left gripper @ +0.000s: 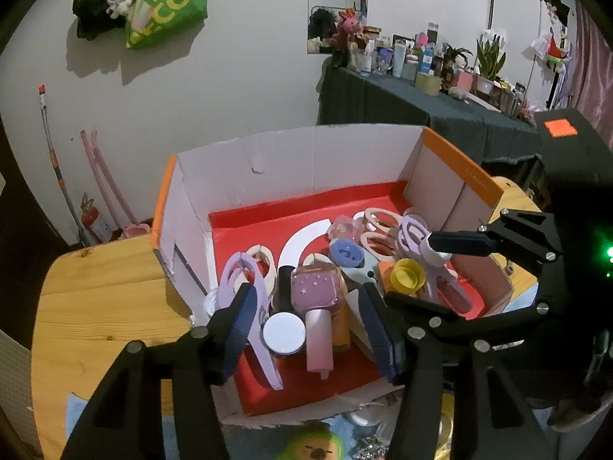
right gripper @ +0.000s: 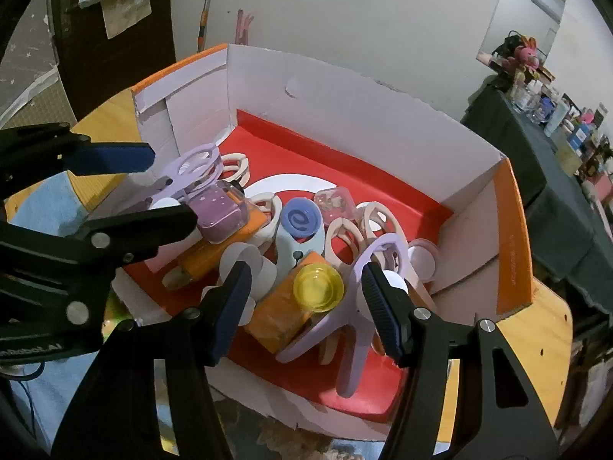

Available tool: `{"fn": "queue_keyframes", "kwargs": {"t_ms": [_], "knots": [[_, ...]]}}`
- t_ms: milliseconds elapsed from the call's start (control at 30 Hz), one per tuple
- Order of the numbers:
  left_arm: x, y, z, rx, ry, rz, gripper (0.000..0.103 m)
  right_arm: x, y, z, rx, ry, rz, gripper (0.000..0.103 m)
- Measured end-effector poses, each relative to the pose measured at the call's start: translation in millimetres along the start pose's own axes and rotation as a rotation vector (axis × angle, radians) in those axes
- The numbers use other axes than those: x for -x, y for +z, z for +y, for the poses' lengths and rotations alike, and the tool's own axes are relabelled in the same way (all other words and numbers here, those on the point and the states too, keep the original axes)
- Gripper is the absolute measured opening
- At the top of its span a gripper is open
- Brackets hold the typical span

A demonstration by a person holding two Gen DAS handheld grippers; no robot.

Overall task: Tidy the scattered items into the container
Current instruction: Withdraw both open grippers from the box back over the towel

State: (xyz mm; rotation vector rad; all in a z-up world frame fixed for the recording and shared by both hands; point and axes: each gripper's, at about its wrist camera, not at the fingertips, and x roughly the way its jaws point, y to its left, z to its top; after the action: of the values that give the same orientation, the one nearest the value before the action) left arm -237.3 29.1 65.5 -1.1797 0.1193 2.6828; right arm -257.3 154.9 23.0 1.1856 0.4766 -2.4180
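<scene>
An open cardboard box [left gripper: 291, 161] [right gripper: 383, 115] with white walls and a red floor stands on the wooden table. It holds several items: purple and cream clips, a purple bottle [left gripper: 316, 287] [right gripper: 220, 211], a blue-capped item [left gripper: 346, 255] [right gripper: 300, 220], an orange bottle with a yellow cap [left gripper: 408, 274] [right gripper: 318, 285]. My left gripper [left gripper: 306, 326] is open over the box's near part, above the purple bottle. My right gripper [right gripper: 304, 303] is open above the yellow cap, holding nothing. Each gripper shows in the other's view.
A green plush toy [left gripper: 314, 444] and small shiny things lie in front of the box on a blue cloth [right gripper: 49, 203]. The round wooden table [left gripper: 99, 306] ends at the left. A dark cluttered side table [left gripper: 421, 96] stands behind on the right.
</scene>
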Motion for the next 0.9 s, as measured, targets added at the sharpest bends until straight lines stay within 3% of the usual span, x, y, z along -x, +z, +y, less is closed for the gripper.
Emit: {"fn": "queue_keyframes", "kwargs": {"t_ms": [133,467,567,900], "knots": [[14,1,-3,-0.014,0.012,-0.028,0.067,9,0,0,-0.010,-0.004,-0.015,0.066],[62,-7,-2,-0.016,0.050,-0.126,0.077,43,-11,0,-0.086,-0.016,-0.083,0.067],[75,-13,-1,-0.009,0.056,-0.149,0.080,56,-15,1,-0.104,-0.027,-0.113,0.074],[106,-36,-3,-0.012,0.056,-0.185,0.083,90,-34,25,-0.077,-0.056,-0.151,0.074]]}}
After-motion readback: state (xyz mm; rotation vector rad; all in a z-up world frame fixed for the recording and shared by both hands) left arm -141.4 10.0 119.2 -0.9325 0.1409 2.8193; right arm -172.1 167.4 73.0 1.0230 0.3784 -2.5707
